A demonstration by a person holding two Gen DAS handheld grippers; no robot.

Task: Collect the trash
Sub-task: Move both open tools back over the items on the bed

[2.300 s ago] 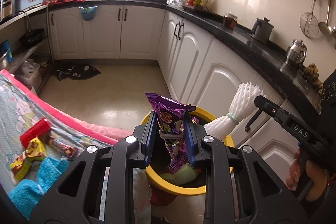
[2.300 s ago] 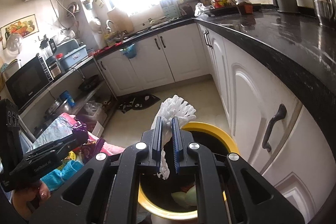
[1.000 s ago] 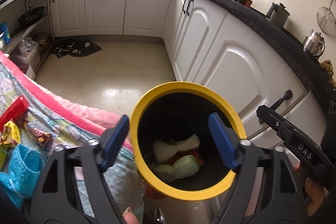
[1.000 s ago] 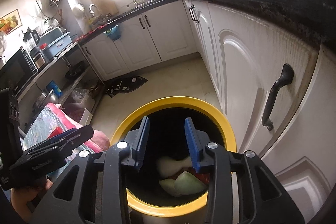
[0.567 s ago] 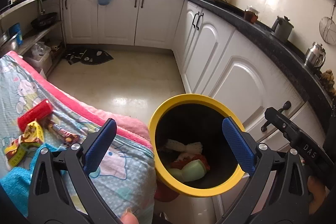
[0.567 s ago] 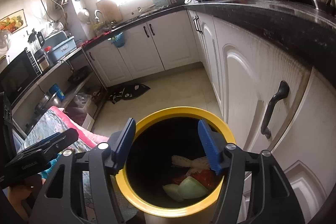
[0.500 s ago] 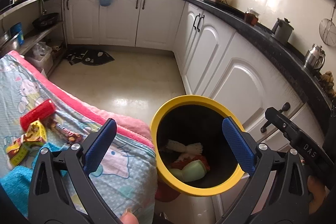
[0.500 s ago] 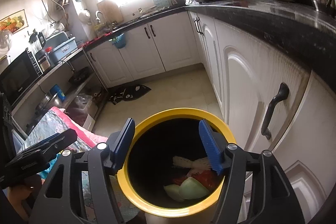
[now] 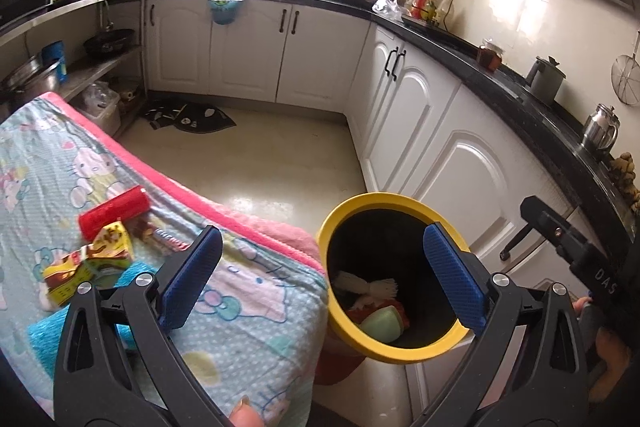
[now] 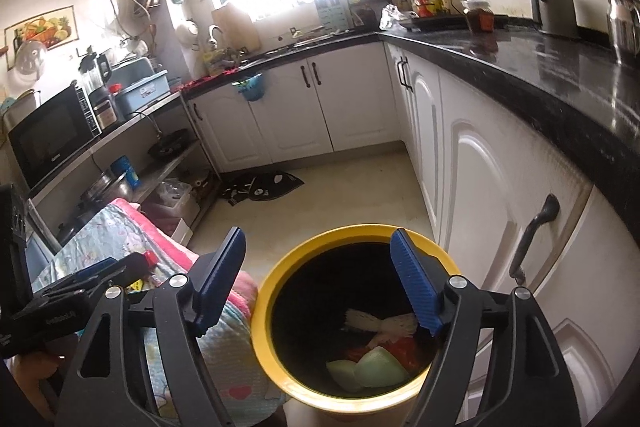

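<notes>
We find both grippers, left (image 9: pixel 320 275) and right (image 10: pixel 318 283), fingers apart, empty. Bin (image 9: pixel 332 223) between fingers holds trash; wrappers (image 9: pixel 90 259) left of fingers remain on desk (image 9: pixel 248 307).

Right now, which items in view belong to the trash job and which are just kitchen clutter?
Job:
- yellow bin, foam netting inside
- red roll, yellow wrapper, candy bar on the blanket
- left gripper, right gripper, both open

Lying about:
- kettle
- microwave
- floor mat
</notes>
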